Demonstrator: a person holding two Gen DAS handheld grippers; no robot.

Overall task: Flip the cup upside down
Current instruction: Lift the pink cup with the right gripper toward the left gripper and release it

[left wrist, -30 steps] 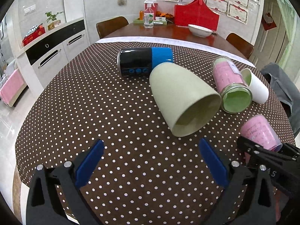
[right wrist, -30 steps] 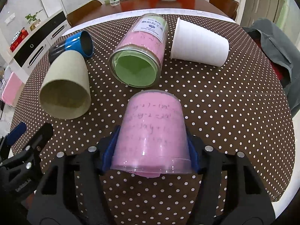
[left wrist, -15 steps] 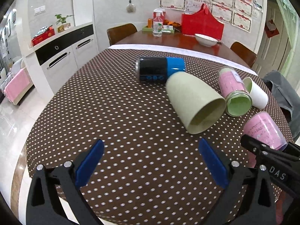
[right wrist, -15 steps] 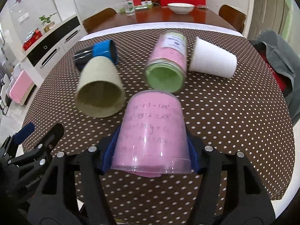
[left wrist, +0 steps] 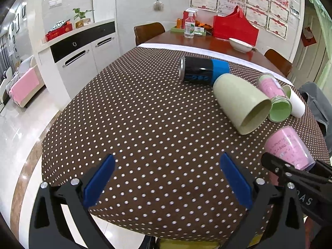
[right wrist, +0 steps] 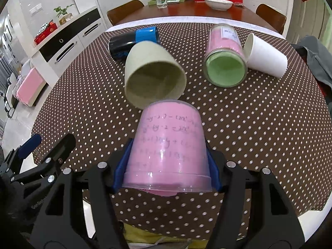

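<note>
The right gripper (right wrist: 168, 164) is clenched on the pink cup (right wrist: 168, 147). Its two blue pads press on the opposite sides of the cup wall, close to the wide rim. The cup is held in the air above the near edge of the table (right wrist: 269, 137), with the closed bottom pointing away from the camera and the rim toward the gripper body. I judge that this grasp near the rim is chosen so that the wrist can turn the cup and put it down on its mouth; the flip looks to be under way, but the cup is not yet set on the table.

The left gripper (left wrist: 166, 183) is released, with its jaws wide apart and nothing between them. It hovers over the near left part of the table, well apart from every cup. It seems to wait there so that it does not stand in the way of the right gripper.

The other things lie on their sides toward the far right part of the table. The beige cup (right wrist: 153, 72) has its mouth toward the near edge, and the black and blue can (right wrist: 132, 40) lies just behind it, touching or almost touching it. The glass jar (right wrist: 225, 62) with the green inside lies just beside the white paper cup (right wrist: 267, 58). The part of the table under the pink cup is free, so it can be placed there, but the beige cup is near and a careless swing could knock it.
</note>
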